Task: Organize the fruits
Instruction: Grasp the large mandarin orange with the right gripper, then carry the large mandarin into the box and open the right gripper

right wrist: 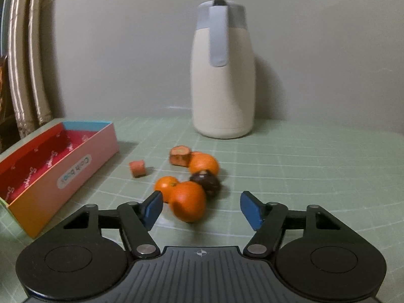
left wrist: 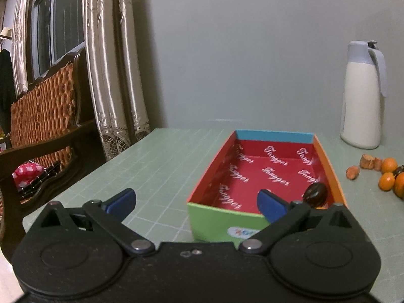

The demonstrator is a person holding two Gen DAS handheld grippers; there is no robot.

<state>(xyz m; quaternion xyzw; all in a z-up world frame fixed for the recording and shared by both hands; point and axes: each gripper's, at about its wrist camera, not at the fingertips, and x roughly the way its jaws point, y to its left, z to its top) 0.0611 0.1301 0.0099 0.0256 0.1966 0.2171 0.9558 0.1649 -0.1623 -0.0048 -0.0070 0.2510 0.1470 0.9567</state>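
Note:
A colourful open box (left wrist: 228, 218) with a red inside stands on the green mat; one dark brown fruit (left wrist: 315, 194) lies in its near right corner. My left gripper (left wrist: 195, 203) is open and empty, at the box's near end. In the right wrist view the box (right wrist: 75, 169) is at the left. My right gripper (right wrist: 200, 207) is open, just in front of a cluster: three oranges, nearest one (right wrist: 188, 200), a dark brown fruit (right wrist: 205, 183) and two brownish cut pieces (right wrist: 137, 168). The nearest orange lies between the fingertips, untouched.
A white jug with a grey lid (right wrist: 223, 70) stands at the back by the wall, also in the left wrist view (left wrist: 362, 96). A wooden wicker chair (left wrist: 43, 116) and curtains (left wrist: 111, 63) stand beyond the table's left edge.

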